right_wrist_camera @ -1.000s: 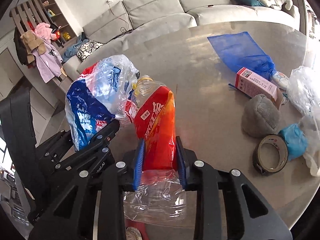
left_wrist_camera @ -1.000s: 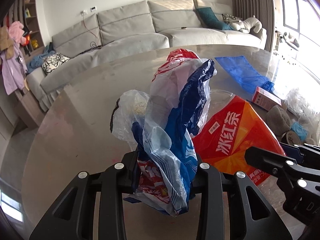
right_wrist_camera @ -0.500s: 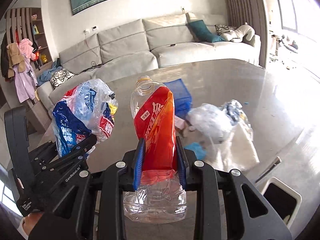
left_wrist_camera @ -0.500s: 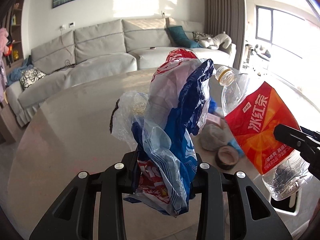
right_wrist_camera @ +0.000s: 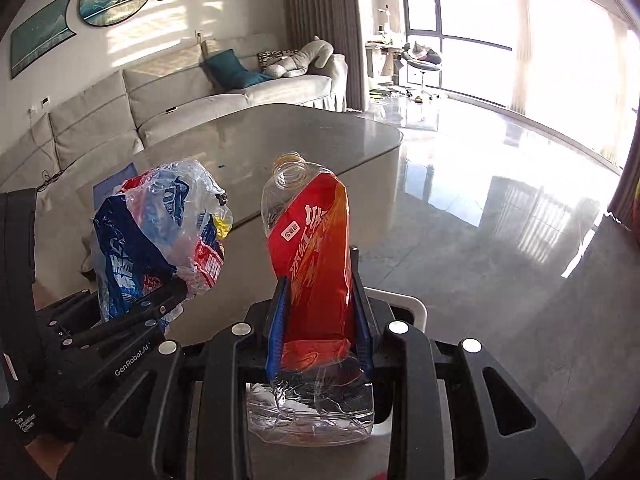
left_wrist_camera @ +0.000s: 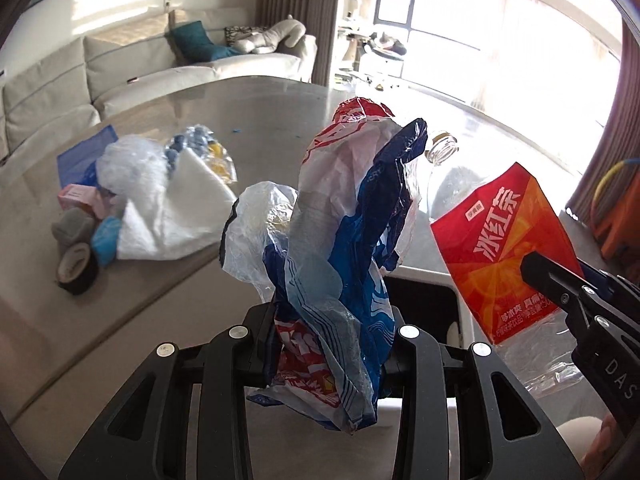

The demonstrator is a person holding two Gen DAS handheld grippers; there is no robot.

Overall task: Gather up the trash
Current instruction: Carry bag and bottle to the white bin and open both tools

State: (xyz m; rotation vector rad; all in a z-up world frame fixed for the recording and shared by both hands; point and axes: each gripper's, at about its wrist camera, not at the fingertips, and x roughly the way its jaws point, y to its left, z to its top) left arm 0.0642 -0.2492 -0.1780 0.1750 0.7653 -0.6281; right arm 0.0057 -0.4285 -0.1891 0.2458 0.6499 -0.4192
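My left gripper is shut on a crumpled red, white and blue plastic bag and holds it up in the air. My right gripper is shut on a clear plastic bottle with a red-orange label, neck up, no cap. The bottle shows at the right of the left wrist view, and the bag at the left of the right wrist view. Both are held over a white bin with a dark opening, beside the table; its rim shows behind the bottle.
On the grey table lie a white plastic bag, a roll of tape, a grey pad, a pink box and a blue bag. A sofa stands behind. Glossy floor stretches right.
Both grippers have swung right with their loads, away from the table middle. The bin has come under them, and the table trash now lies at the left.
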